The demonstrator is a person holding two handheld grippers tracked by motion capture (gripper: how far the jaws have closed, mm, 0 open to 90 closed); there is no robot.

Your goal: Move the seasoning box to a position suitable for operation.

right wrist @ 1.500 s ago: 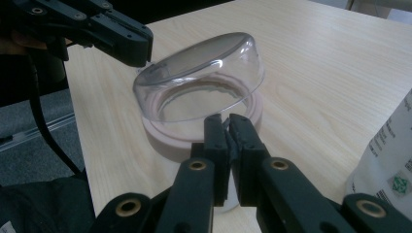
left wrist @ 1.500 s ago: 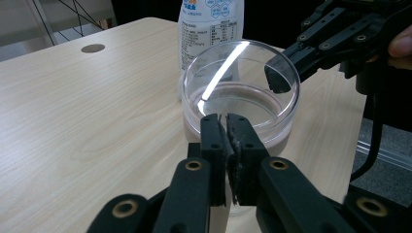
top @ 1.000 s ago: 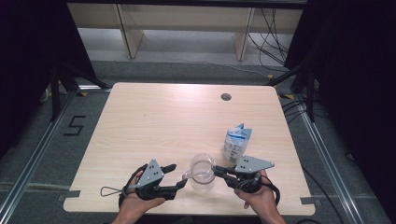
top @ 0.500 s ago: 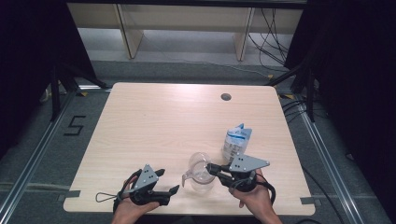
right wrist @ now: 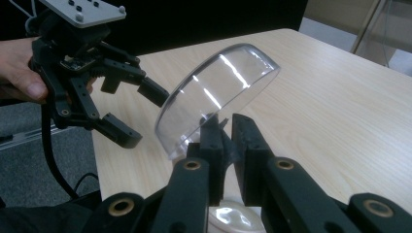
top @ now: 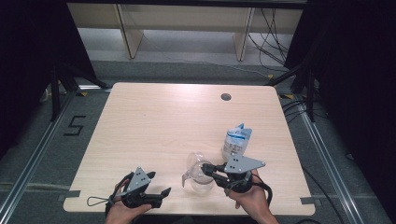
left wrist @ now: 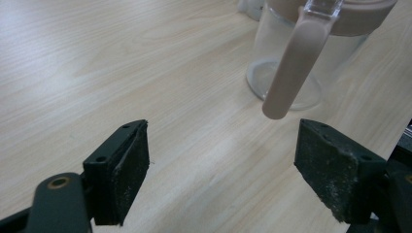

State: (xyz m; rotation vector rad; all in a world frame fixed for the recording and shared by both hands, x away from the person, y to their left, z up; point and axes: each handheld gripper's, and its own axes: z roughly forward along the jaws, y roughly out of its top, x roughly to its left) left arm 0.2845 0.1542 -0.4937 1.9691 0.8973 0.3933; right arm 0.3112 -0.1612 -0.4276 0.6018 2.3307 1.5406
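Your right gripper pinches clear hinged lid, tipped up at pitcher rim, 6 o'clock table edge. Your left gripper jaws wide, facing handle at 1 o'clock, ready to steady. Pouch beyond.

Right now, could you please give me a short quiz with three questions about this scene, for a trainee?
1. True or false: the left claw is shut on the pitcher handle.
2. What does the right claw clamp? A) the edge of the clear lid; B) a spoon; C) a cable.
3. In the high view, what stands on the table just beyond the right claw?

Key:
1. False. It is open, and the handle is ahead of it, untouched.
2. A.
3. The blue-and-white pouch.
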